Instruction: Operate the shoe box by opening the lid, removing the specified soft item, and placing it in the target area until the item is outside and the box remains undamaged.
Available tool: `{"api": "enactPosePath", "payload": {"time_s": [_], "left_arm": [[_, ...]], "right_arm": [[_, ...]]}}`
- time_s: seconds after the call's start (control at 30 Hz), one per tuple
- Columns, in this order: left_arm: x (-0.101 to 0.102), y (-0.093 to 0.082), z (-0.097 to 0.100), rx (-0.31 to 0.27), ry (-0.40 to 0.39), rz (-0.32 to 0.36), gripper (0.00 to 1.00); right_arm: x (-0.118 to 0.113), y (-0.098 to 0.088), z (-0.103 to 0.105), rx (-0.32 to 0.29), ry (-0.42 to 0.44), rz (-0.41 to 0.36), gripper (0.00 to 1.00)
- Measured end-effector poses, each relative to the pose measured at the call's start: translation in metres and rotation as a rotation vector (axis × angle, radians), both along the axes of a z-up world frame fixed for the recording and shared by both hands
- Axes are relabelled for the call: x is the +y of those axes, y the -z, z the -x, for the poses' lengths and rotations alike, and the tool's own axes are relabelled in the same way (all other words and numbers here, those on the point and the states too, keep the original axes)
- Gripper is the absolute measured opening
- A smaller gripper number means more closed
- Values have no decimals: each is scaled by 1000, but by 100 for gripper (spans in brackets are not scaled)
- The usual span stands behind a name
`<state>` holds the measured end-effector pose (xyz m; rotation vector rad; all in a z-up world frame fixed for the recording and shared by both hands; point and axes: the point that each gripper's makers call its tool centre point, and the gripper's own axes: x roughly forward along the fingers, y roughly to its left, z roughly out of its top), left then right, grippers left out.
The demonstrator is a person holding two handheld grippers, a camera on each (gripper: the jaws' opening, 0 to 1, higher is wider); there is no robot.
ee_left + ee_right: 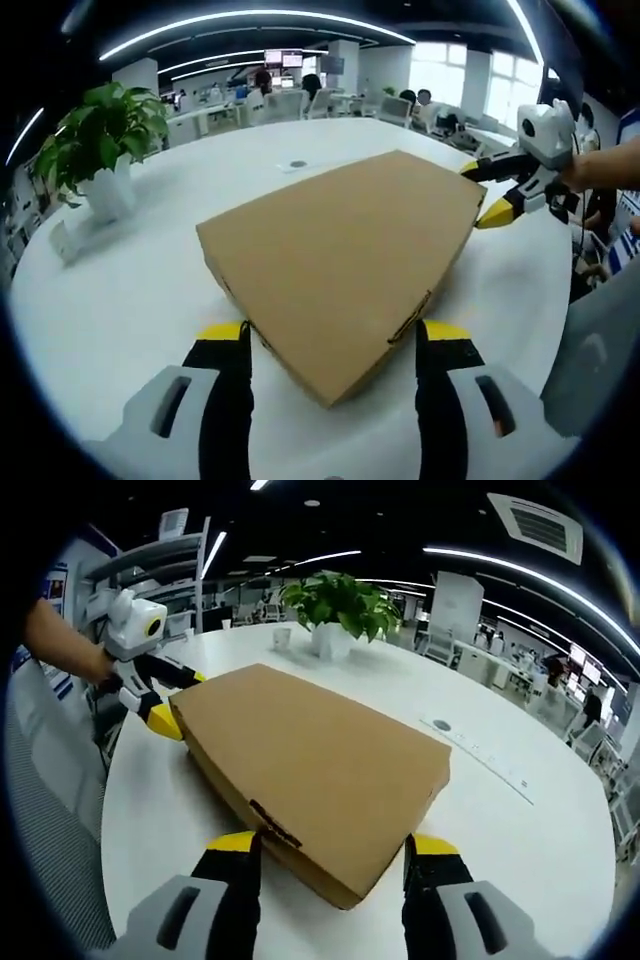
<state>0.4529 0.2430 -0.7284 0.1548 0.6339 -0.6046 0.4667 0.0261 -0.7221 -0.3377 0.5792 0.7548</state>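
White table (120, 300) bearing the closed cardboard shoe box (345, 260), lid down, soft item presumably inside. Left gripper (333, 345) and right gripper (333, 855) straddle opposite corners, jaws spread, apparently not clamping. Potted plant (95, 140) stands well apart. Risk: uneven lifting could tear or crease the lid.

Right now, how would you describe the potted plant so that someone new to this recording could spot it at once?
Start from the big white round table with the closed brown cardboard box lying flat in its middle. Past the box, near the table's edge, stands the potted plant: broad green leaves in a white pot, the one green, upright thing on the table.
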Motion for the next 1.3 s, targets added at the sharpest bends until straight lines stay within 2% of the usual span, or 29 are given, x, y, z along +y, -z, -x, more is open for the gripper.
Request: {"api": "enactPosePath", "payload": {"time_s": [0.8,1.3], "left_arm": [[9,1,-5,34,87,-17,63],[19,1,-2,52,122,-28,63]], "right_arm": [[10,-1,16,37,94,-15,52],[20,-2,27,53,136,-25,52]]}}
